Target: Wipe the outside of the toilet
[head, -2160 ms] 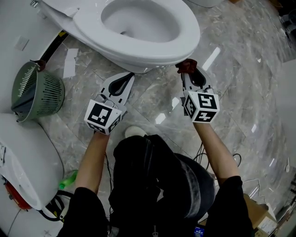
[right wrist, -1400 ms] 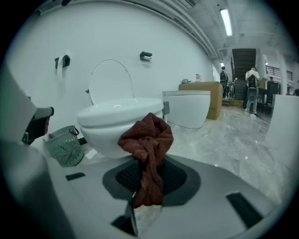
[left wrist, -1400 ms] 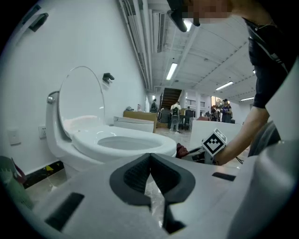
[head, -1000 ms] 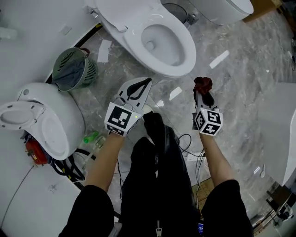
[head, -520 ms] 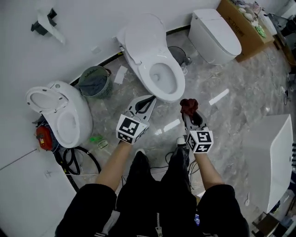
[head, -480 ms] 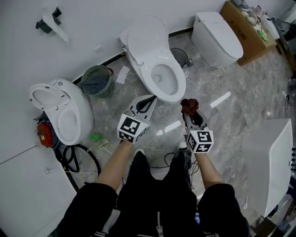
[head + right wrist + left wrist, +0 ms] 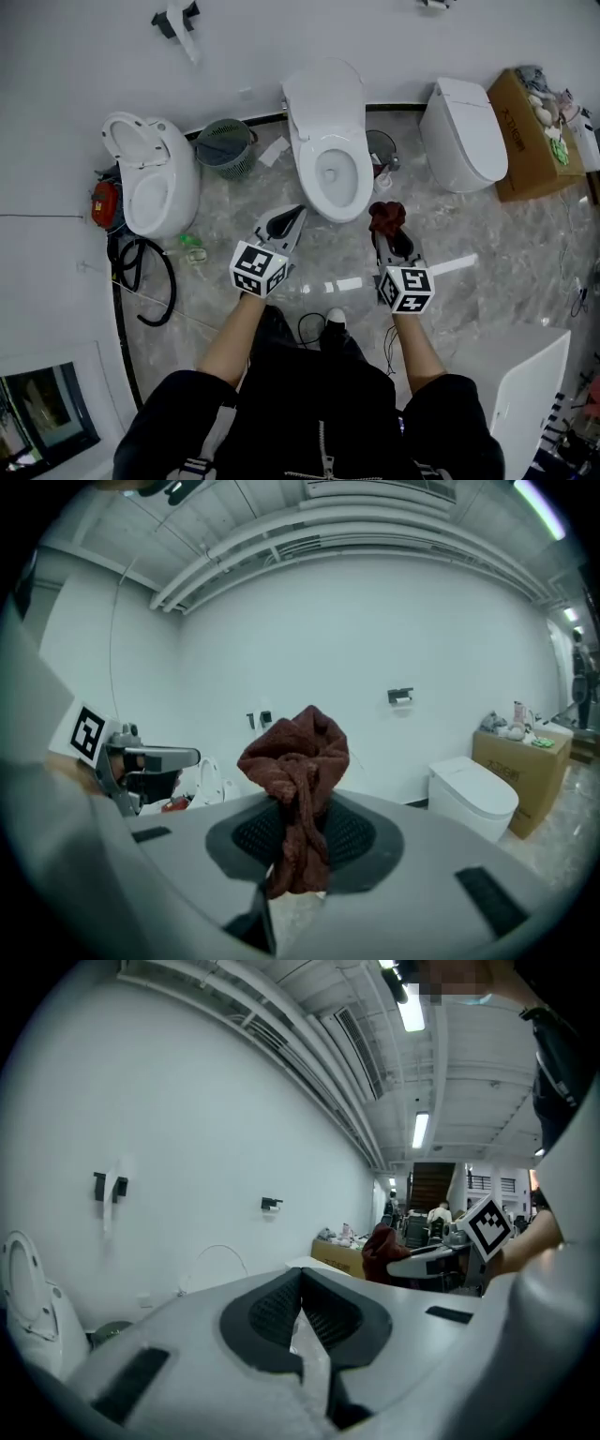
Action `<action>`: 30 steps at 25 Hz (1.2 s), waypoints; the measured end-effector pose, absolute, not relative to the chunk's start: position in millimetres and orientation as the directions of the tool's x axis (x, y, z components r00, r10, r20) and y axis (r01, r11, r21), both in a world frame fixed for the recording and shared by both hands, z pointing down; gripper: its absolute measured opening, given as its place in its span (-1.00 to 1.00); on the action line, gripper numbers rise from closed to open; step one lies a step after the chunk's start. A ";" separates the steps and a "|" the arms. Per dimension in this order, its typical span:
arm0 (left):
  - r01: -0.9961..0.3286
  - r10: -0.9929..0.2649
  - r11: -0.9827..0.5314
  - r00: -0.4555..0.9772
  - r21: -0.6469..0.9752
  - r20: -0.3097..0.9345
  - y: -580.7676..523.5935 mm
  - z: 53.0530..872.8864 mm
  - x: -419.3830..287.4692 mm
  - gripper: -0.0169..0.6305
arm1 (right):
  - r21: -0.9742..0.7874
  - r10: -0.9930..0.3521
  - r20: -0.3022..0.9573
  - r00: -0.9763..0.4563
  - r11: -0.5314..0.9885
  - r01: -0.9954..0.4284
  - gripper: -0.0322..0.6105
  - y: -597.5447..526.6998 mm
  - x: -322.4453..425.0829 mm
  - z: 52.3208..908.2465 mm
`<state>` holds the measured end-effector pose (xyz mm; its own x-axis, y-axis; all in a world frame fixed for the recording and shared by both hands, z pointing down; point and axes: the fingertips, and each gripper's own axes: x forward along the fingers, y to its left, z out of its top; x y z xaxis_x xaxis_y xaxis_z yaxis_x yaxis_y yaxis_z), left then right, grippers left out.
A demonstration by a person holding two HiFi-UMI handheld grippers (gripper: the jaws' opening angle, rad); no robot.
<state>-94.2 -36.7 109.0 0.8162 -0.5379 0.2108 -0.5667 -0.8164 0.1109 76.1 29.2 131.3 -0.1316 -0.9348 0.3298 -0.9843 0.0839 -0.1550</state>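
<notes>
When set against the frame half a second back, shows a wider sweep from the head view: more wall, more floor, all three toilets whole, both grippers smaller and farther from the bowl.

Noted grey marble floor (image 7: 487, 281), bare and open to the right of the grippers and between them.
Logged middle toilet (image 7: 330, 141), seat down, lid up against the wall; front rim just ahead of both grippers, touching neither.
Logged second toilet (image 7: 150, 183) to the left, third toilet (image 7: 459, 131) to the right, lid shut, with a cardboard box (image 7: 534, 141) just beyond it.
Found green basket (image 7: 228, 148) between left and middle toilets, at the wall edge; black hose (image 7: 141, 281) coiled on the floor left of the left arm.
Read left gripper (image 7: 292, 214) (image 7: 302, 1288): jaws closed together, nothing between them.
Read right gripper (image 7: 384, 232): jaws clamped on dark red cloth (image 7: 386, 216) (image 7: 298, 761), bunched above the tips, clear of the toilet.
</notes>
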 end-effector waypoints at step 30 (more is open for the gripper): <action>-0.666 -0.659 -0.746 0.743 0.029 0.113 59.0 34.3 -97.1 -0.94 | -0.170 -0.937 0.160 -0.310 0.284 -0.944 -0.60 91.0 60.9 43.1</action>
<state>-97.1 59.0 34.3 0.7433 -0.6594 0.1130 -0.6658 -0.7455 0.0293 60.9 91.0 43.1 -0.3104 -0.9370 0.1600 -0.9437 0.2835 -0.1705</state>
